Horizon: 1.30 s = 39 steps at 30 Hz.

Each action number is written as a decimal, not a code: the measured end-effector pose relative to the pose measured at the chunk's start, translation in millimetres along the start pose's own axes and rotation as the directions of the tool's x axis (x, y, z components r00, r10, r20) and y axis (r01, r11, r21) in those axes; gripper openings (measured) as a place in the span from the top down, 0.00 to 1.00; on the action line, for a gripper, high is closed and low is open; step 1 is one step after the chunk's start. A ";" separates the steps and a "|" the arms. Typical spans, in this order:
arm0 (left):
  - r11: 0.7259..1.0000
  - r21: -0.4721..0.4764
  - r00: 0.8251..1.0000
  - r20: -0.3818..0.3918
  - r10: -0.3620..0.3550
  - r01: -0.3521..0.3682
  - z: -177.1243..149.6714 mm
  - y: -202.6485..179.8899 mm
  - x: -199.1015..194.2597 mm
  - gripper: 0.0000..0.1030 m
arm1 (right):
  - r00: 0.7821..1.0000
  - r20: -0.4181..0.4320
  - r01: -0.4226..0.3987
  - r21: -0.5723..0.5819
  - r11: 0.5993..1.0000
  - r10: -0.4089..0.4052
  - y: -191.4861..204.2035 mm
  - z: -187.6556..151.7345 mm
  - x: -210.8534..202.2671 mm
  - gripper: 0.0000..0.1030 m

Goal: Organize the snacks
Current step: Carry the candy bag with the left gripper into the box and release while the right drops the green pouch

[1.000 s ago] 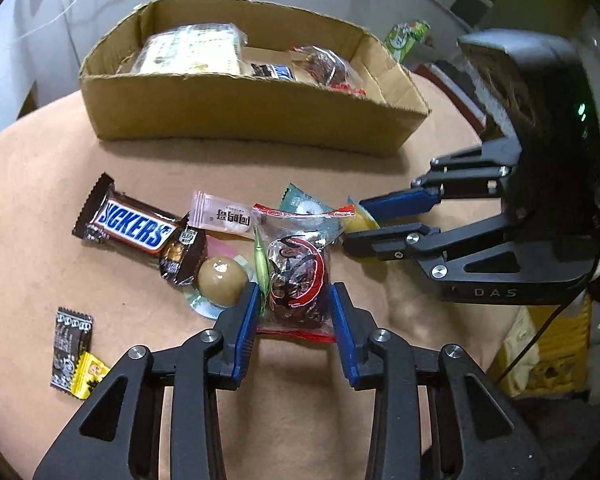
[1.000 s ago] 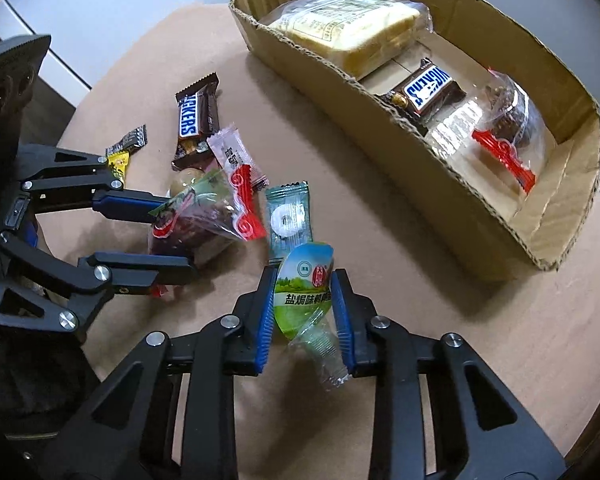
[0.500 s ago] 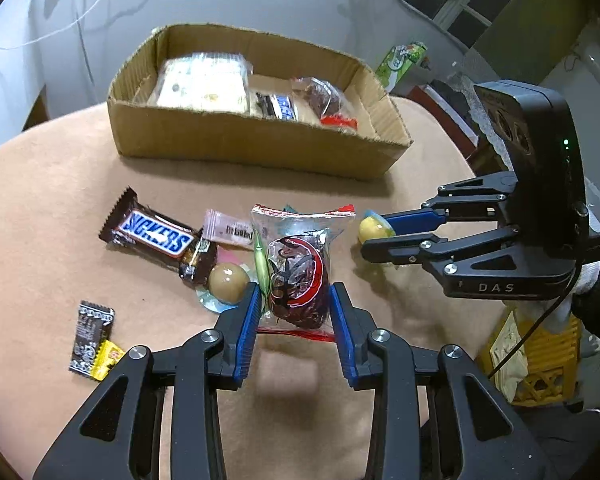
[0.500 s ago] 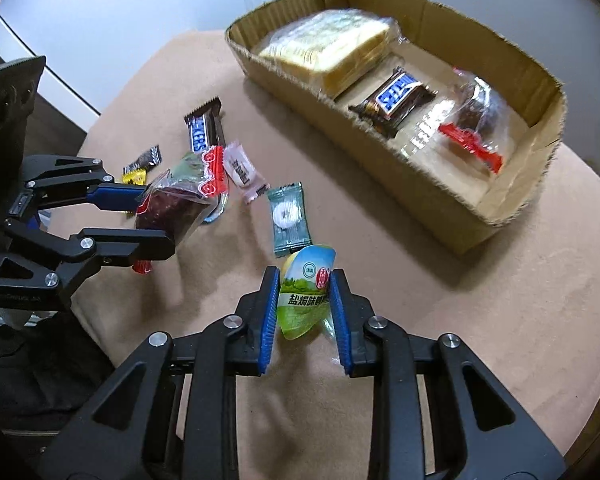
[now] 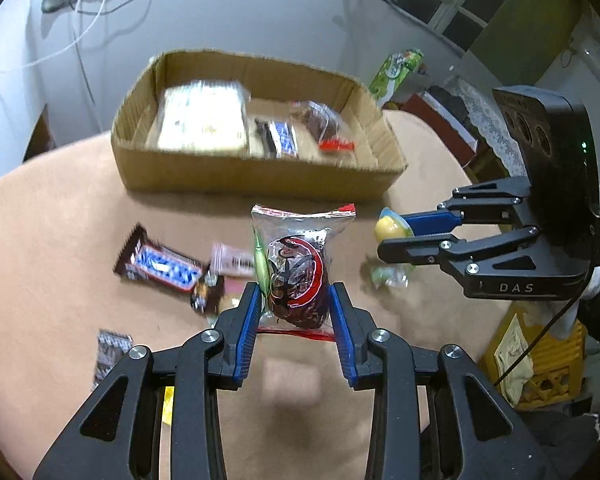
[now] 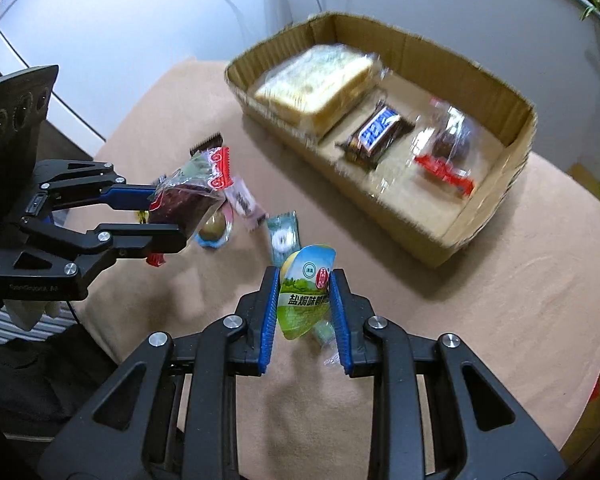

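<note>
The cardboard box [image 6: 496,216] stands on the desk [image 6: 500,320] ahead of both tongs, open-topped, and holds three items: a wrapped bread slice pack [image 6: 320,80] at the end nearer the left tongs, a boxed chocolate bar [image 6: 378,130] in the middle, and a clear-wrapped dark cake with a red seal [image 6: 448,148] at the end nearer the right tongs. Bare box floor shows beyond that cake, toward the end wall. The left tongs [image 5: 296,308] are clenched on a clear packet of dark cake [image 5: 298,272], held upright above the desk and short of the box's near wall [image 5: 256,170]. The right tongs [image 6: 304,304] are clenched on a green-labelled jelly cup [image 6: 306,296], also clear of the desk surface, with the box ahead and to their right. Below and ahead-left of the left tongs lie a loose chocolate bar [image 5: 160,266], a pale pink sachet [image 5: 234,258] and a small dark sachet [image 5: 112,350], the last near the desk's rounded edge. Between the two tongs, in the right wrist view, sit a teal candy wrapper [image 6: 284,236] and a round brown sweet on a blue base [image 6: 212,228]. Bare desk surface lies between the right tongs and the box, and to the right of it. Motion blur softens the box contents in both views.
</note>
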<state>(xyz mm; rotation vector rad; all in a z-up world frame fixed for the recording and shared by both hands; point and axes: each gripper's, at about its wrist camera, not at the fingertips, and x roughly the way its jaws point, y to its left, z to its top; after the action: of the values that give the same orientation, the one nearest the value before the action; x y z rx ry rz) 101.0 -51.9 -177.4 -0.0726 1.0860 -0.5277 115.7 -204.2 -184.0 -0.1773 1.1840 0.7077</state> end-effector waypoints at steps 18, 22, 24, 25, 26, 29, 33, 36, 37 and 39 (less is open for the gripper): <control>0.997 0.067 0.998 0.065 0.025 -0.030 72.7 -7.9 9.9 0.68 | 0.991 0.101 0.085 0.084 0.993 -0.093 -52.1 48.9 -35.8 0.75; 0.997 0.068 0.998 0.063 0.016 -0.021 84.3 -10.5 17.6 0.68 | 0.989 0.097 0.106 0.090 0.990 -0.115 -60.6 60.7 -32.1 0.75; 0.997 0.071 0.998 0.063 0.014 -0.018 88.5 -13.5 21.5 0.68 | 0.987 0.096 0.118 0.093 0.989 -0.126 -64.7 65.7 -30.5 0.75; 0.997 0.072 0.998 0.062 0.012 -0.016 90.9 -15.2 23.8 0.68 | 0.987 0.096 0.123 0.096 0.988 -0.132 -67.6 68.9 -29.4 0.75; 0.997 0.071 0.998 0.063 0.010 -0.014 93.1 -16.4 25.0 0.68 | 0.986 0.096 0.126 0.100 0.987 -0.135 -70.7 72.0 -27.9 0.75; 0.998 0.070 0.998 0.061 0.002 -0.007 98.4 -20.2 29.8 0.68 | 0.985 0.093 0.136 0.111 0.985 -0.146 -77.5 78.5 -23.2 0.75; 0.998 0.070 0.999 0.048 -0.008 0.004 105.6 -25.7 39.7 0.68 | 0.983 0.082 0.152 0.123 0.981 -0.162 -87.6 86.5 -17.1 0.75; 0.997 0.074 0.999 0.033 -0.012 0.010 108.8 -29.8 47.7 0.68 | 0.982 0.071 0.163 0.127 0.979 -0.172 -93.5 91.3 -11.2 0.75; 0.997 0.073 0.999 0.029 -0.013 0.011 109.4 -31.4 49.8 0.68 | 0.982 0.069 0.163 0.129 0.978 -0.173 -95.1 92.2 -10.1 0.75; 0.997 0.070 1.000 0.021 -0.014 0.012 110.8 -33.1 54.6 0.68 | 0.983 0.064 0.163 0.135 0.977 -0.173 -98.6 93.8 -6.8 0.75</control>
<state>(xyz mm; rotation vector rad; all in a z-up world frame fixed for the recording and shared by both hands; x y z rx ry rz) 202.9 -126.9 -159.3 -0.0239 1.0454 -0.5751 246.1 -238.2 -163.9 -0.1396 1.1242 0.4837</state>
